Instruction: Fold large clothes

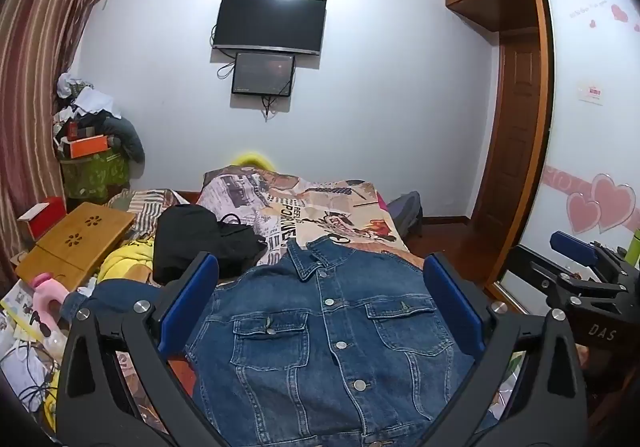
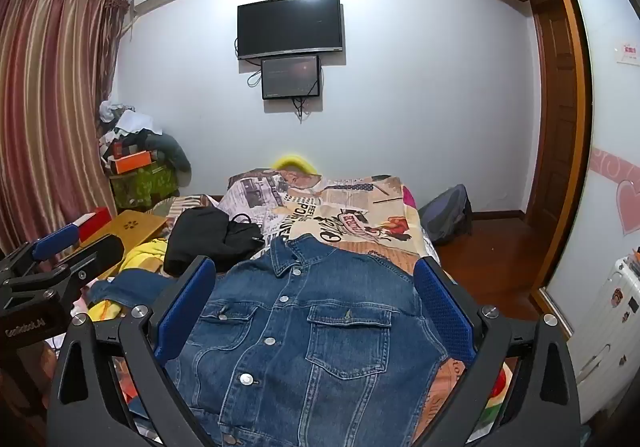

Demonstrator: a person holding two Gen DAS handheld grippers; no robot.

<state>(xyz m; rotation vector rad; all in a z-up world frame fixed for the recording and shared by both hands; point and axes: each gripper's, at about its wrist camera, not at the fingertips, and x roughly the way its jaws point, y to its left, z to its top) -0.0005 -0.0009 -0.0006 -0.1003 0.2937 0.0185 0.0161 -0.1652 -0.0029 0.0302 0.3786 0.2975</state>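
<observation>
A blue denim jacket (image 1: 320, 343) lies front up on the bed, buttoned, collar pointing away; it also shows in the right wrist view (image 2: 304, 343). One sleeve (image 1: 116, 297) spreads out to the left. My left gripper (image 1: 320, 279) is open and empty, held above the jacket's chest. My right gripper (image 2: 314, 279) is open and empty too, above the jacket. The right gripper shows at the right edge of the left wrist view (image 1: 580, 267), and the left gripper shows at the left edge of the right wrist view (image 2: 60, 247).
A patterned bedspread (image 1: 320, 203) covers the bed. A black bag (image 1: 200, 239) lies left of the jacket's collar. A wooden lap table (image 1: 76, 243) and clutter sit at the left. A backpack (image 2: 448, 213) stands on the floor by the wardrobe (image 1: 516, 127).
</observation>
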